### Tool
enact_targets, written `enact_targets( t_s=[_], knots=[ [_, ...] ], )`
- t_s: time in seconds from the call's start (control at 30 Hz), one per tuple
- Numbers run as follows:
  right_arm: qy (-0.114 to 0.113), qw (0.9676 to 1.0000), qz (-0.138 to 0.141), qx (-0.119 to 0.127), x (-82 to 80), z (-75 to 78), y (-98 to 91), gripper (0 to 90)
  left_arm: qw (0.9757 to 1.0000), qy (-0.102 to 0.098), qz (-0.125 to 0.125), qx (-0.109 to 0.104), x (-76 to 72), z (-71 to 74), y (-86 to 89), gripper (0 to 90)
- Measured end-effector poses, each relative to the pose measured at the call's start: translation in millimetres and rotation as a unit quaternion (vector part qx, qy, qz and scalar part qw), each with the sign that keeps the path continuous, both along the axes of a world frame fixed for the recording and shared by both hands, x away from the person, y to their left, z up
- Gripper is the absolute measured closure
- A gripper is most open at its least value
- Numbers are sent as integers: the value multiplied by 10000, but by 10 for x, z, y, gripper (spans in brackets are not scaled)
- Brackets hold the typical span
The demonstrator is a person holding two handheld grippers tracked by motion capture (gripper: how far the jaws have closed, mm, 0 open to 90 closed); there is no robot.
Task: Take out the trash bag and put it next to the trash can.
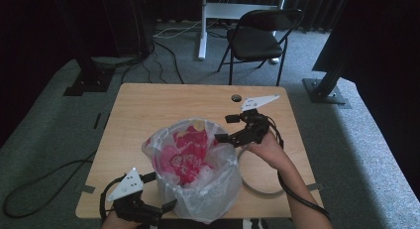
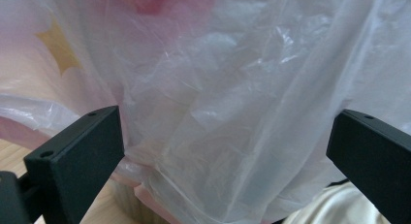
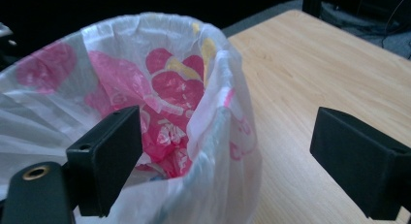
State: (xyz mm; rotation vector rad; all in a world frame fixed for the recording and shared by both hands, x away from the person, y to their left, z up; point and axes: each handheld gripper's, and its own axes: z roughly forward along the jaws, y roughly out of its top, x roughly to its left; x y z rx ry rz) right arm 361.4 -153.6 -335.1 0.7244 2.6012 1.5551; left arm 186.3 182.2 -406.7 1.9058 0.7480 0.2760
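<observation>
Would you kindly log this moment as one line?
left hand-held gripper: open, at bag's near side | right hand-held gripper: open, at bag rim | plastic bag: lining bin, on table

Both grippers (image 1: 157,192) (image 1: 225,128) agape

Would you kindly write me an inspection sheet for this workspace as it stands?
Surface: wooden table, with a round hole near its far edge.
Job's things: bin lined with a translucent plastic bag printed pink and yellow, its edge folded over the rim.
Clutter: grey ring lying flat beside the bin.
Grippers: left gripper open at the bag's near side; right gripper open at the rim.
Cables: cable trailing along the right forearm; more cables on the floor.
Surroundings: grey carpet, black folding chair, dark curtains.
</observation>
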Motion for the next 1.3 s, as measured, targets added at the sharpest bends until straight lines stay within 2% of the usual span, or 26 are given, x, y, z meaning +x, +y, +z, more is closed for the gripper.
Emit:
enact_targets(
  t_s=[0.1, 0.17, 0.3, 0.33, 0.37, 0.5, 0.53, 0.57, 0.7, 0.77, 0.87, 0.93, 1.0, 1.17, 1.3],
  knots=[
    [95, 9996, 167, -192, 14, -46, 99, 133, 9998, -47, 177, 90, 3, -8, -24, 8],
    [195, 9988, 376, -242, 23, -81, 141, 151, 9998, -28, 184, 80, 11, -5, -13, 36],
    [378, 9975, 574, -151, 31, -108, 132, 251, 9996, -160, 205, 144, -22, 25, 21, 106],
    [435, 9968, 656, -132, 30, -111, 129, 314, 9994, -193, 218, 169, -31, 36, 34, 140],
    [437, 9963, 731, -109, 20, -112, 128, 331, 9994, -198, 211, 175, -35, 43, 47, 166],
    [285, 9972, 649, -230, -15, -106, 126, 369, 9995, -213, 165, 135, -38, 55, 99, 292],
    [246, 9974, 617, -264, -23, -104, 123, 389, 9997, -189, 144, 117, -44, 66, 122, 292],
    [222, 9976, 594, -292, -24, -106, 118, 419, 9996, -219, 144, 113, -55, 74, 135, 353],
    [354, 9978, 483, -289, 6, -106, 97, 495, 9994, -310, 129, 61, -84, 108, 186, 541],
    [374, 9978, 388, -375, 10, -82, 105, 539, 9991, -382, 149, 86, -100, 113, 185, 604],
    [327, 9980, 301, -448, 11, -59, 120, 584, 9986, -473, 191, 107, -126, 119, 181, 657],
    [247, 9979, 245, -544, 5, -37, 136, 616, 9981, -544, 278, 56, -140, 129, 191, 750],
    [185, 9982, 111, -565, 5, -5, 142, 692, 9977, -591, 336, -33, -148, 156, 215, 821],
    [61, 9982, 41, -602, 9, 43, 151, 740, 9970, -722, 237, -175, -167, 250, 254, 893],
    [-92, 9975, -45, -698, 1, 65, 179, 763, 9960, -829, 171, -282, -190, 345, 297, 895]
  ],
)
